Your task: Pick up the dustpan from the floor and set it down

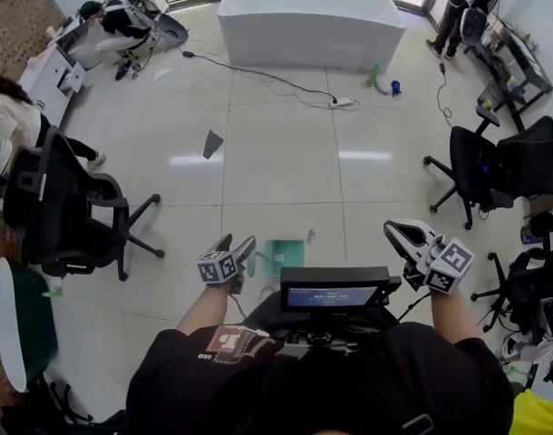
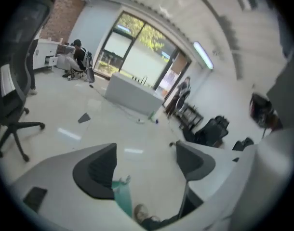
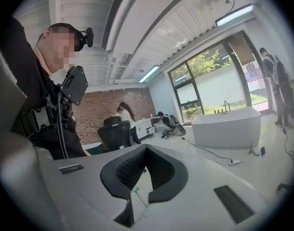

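Teal dustpan (image 1: 284, 255), glossy white floor (image 1: 276, 184), black office chair (image 1: 57, 214)

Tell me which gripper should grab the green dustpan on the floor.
Left. The left gripper hangs right beside the dustpan in the head view, jaws wide apart, and its own view shows the dustpan just below them. The right gripper is farther off to the side, jaws together.

The left gripper (image 2: 146, 150) had its jaws wide apart, with only the floor (image 2: 137, 129) between them. The green dustpan (image 2: 122, 196) showed at six o'clock, and a white bathtub (image 2: 132, 94) stood at twelve o'clock.
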`<act>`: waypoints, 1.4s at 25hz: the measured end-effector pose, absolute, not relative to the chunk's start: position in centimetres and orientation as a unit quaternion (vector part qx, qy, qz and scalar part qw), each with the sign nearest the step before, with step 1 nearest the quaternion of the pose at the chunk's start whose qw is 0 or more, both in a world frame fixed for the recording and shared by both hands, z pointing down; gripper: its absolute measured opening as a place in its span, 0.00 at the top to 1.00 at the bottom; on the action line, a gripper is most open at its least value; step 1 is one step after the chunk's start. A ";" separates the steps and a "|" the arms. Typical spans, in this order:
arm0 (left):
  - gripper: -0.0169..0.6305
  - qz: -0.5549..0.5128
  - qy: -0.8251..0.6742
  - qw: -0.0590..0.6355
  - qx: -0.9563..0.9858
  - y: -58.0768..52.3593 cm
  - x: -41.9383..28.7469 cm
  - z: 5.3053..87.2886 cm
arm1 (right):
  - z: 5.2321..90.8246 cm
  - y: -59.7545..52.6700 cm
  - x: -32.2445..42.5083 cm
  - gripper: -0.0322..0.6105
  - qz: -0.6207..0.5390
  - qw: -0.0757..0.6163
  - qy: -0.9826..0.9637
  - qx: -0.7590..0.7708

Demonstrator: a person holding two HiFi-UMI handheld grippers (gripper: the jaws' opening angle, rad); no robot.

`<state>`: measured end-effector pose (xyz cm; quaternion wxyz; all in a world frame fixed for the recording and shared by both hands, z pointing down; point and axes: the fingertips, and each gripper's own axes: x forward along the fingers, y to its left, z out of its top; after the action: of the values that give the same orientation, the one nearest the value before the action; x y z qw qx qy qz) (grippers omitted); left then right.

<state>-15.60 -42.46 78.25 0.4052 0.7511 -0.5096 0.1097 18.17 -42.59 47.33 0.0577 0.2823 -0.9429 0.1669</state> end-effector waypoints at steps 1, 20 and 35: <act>0.33 0.051 -0.502 0.394 0.768 -42.5 -15.6 73.8 | 46.2 -42.1 18.3 0.94 0.162 0.053 -0.944 0.282; 0.97 -0.193 -0.363 0.209 0.887 -34.7 -16.4 41.7 | 35.9 -36.2 14.6 0.94 0.081 0.004 -0.960 0.266; 0.96 -0.199 -0.274 0.230 0.912 -33.5 -23.0 41.2 | 35.0 -32.4 6.7 0.94 0.076 0.016 -0.937 0.340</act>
<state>-23.05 -33.55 41.17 0.2297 0.9125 -0.2735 -0.1995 6.68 -32.44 34.97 0.0160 0.3398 -0.9373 0.0763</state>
